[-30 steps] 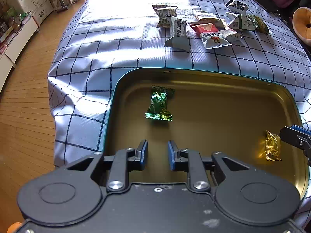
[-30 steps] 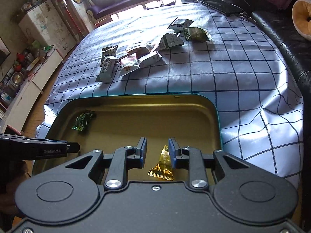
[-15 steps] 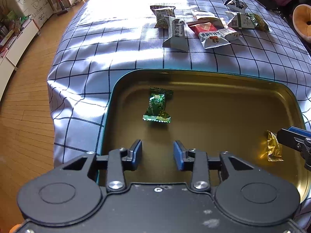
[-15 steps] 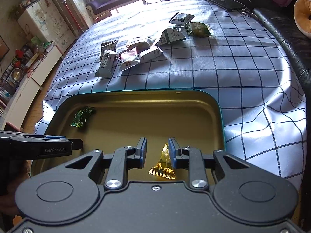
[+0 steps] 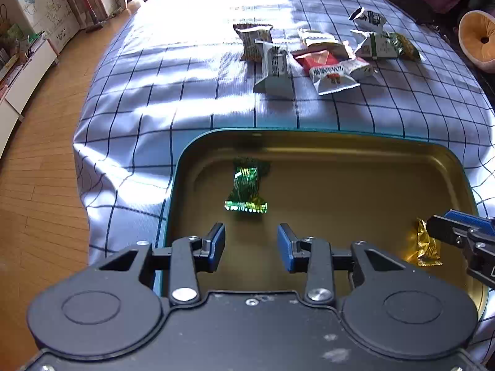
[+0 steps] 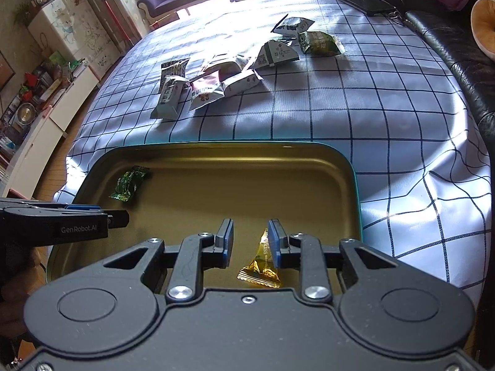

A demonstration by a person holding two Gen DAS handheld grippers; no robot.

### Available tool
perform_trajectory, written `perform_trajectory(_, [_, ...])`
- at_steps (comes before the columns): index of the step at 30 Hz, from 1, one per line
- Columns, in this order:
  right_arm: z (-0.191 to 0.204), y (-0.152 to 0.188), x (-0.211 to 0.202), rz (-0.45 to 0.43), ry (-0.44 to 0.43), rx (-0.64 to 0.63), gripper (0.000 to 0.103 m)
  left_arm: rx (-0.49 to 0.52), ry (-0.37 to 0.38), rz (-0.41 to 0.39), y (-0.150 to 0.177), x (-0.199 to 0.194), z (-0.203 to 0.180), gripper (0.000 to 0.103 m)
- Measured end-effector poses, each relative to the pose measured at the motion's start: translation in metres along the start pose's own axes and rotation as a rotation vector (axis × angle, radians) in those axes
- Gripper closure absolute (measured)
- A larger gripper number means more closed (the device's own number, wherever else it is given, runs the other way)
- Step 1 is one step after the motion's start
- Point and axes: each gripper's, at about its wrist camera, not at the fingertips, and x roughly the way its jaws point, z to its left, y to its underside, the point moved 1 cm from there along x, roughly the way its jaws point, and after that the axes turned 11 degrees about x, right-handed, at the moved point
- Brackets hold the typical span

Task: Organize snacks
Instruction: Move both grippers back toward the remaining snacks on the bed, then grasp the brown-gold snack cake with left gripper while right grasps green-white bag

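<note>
The left claw (image 5: 251, 241) hangs over the near left part of the gold tray (image 5: 309, 151); its jaws have just been opening and stand spread with nothing between them, the green candy (image 5: 246, 185) lying just beyond on the tray floor. The right claw (image 6: 250, 241) is spread too, over the gold candy (image 6: 261, 266), which lies loose near its right pad. Farther out, a cluster of wrapped snacks (image 6: 216, 83) rests on the checked tablecloth (image 6: 355, 108) covering the worktop.
</note>
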Motion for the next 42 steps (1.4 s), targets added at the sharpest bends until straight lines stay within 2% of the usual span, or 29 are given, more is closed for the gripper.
perform_trajectory(15, [0.005,-0.02,0.009,-0.02,-0.001,-0.004,0.066,-0.02,-0.069,-0.08,-0.034,0.005,0.021,0.062])
perform_trajectory(27, [0.004,-0.063,0.017,-0.118,0.005,0.036,0.066,-0.034,-0.1,-0.101,-0.069,0.018,0.034,0.062])
perform_trajectory(42, [-0.001,-0.103,0.04,-0.173,0.028,0.07,0.066,-0.027,-0.075,-0.106,-0.117,0.048,0.04,0.062])
